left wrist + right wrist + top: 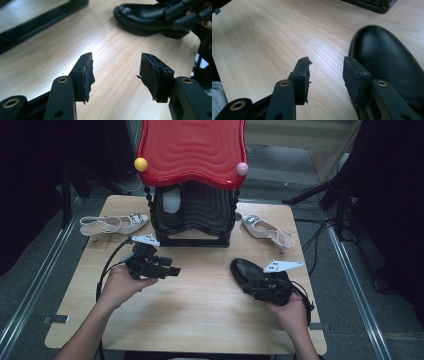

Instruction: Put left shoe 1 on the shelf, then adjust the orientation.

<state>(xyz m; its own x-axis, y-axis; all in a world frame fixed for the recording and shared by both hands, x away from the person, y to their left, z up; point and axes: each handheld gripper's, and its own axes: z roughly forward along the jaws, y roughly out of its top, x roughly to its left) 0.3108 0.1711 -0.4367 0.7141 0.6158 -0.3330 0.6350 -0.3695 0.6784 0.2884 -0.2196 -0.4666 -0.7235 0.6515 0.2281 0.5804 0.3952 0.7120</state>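
Risk first, as a judgement: the right gripper [325,72] sits just beside the black shoe [252,276] with its jaws parted and nothing between them. One jaw lies against the shoe's side, the other over bare wood. If the jaws close from here, they likely pinch air or skid off the smooth rounded toe, nudging the shoe across the slick table [200,320]. A grip on the toe alone could also let the shoe swing down by the heel when lifted. The left gripper [116,75] is also spread wide and empty, hovering over the wood well apart from the shoe. A careless sweep toward the rack could knock it.

Largest to smallest:
- Table: light wood-grain laminate, flat, rounded corners, faint glare.
- Rack [192,215]: black ribbed plastic tiers on a black frame at the table's far middle. It has a glossy red wavy top, with one yellow and one pink ball at its corners.
- Black shoe: on the table's right front, toe pointing toward the rack. Glossy leather-like upper, rounded toe, thick dark sole and low heel.
- Left sandal [114,224]: pale slingback, thin heel, sparkly buckle, far left.
- Right sandal [267,231]: same style, far right beside the rack.
- Jaw pads: black foam-like facing, frayed at the edges.
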